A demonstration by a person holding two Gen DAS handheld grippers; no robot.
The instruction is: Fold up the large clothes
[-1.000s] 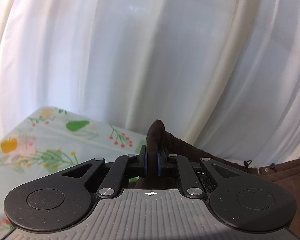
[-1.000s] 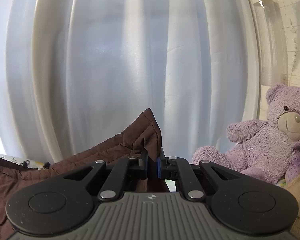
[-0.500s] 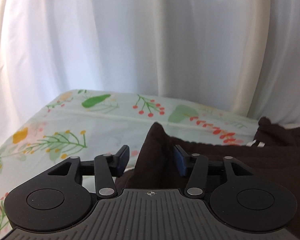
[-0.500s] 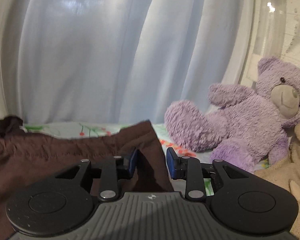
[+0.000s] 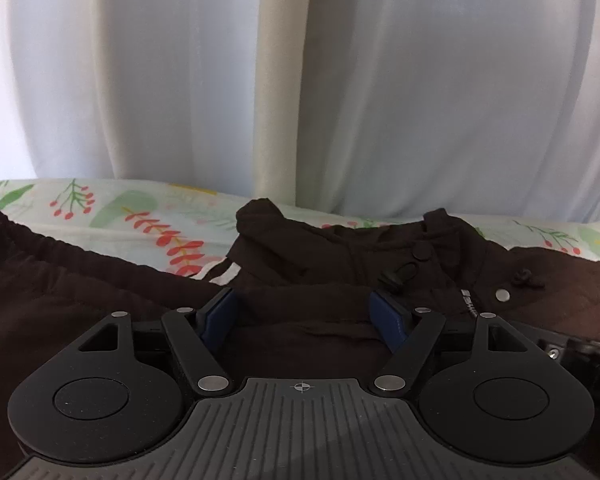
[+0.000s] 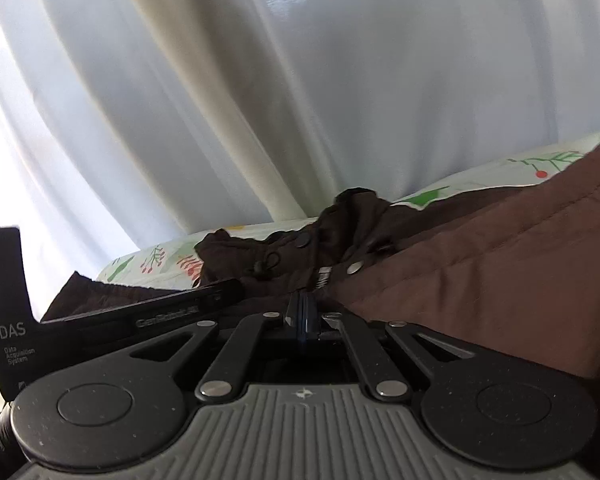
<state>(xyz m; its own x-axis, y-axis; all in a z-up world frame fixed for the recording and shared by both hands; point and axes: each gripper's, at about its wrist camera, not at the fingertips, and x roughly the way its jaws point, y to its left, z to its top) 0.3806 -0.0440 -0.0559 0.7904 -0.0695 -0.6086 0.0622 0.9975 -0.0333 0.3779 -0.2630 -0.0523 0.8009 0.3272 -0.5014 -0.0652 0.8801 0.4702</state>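
- A floral bedsheet (image 5: 112,216), pale with red sprigs and green leaves, covers the surface; white curtains (image 5: 420,100) hang in folds right behind it.
- The dark brown jacket (image 5: 340,256) lies spread across the sheet, snaps and drawcord showing.
- The left gripper (image 5: 304,312) stands wide over the fabric, gripping nothing.
- The right gripper (image 6: 302,312) has its fingers pressed together; whether cloth is caught between them I cannot tell.

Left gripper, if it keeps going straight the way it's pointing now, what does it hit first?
Most likely the dark brown jacket. The left gripper is open just above the fabric, and the collar folds bunch up straight ahead. Beyond them come the floral sheet and white curtain, though depth is hard to judge.
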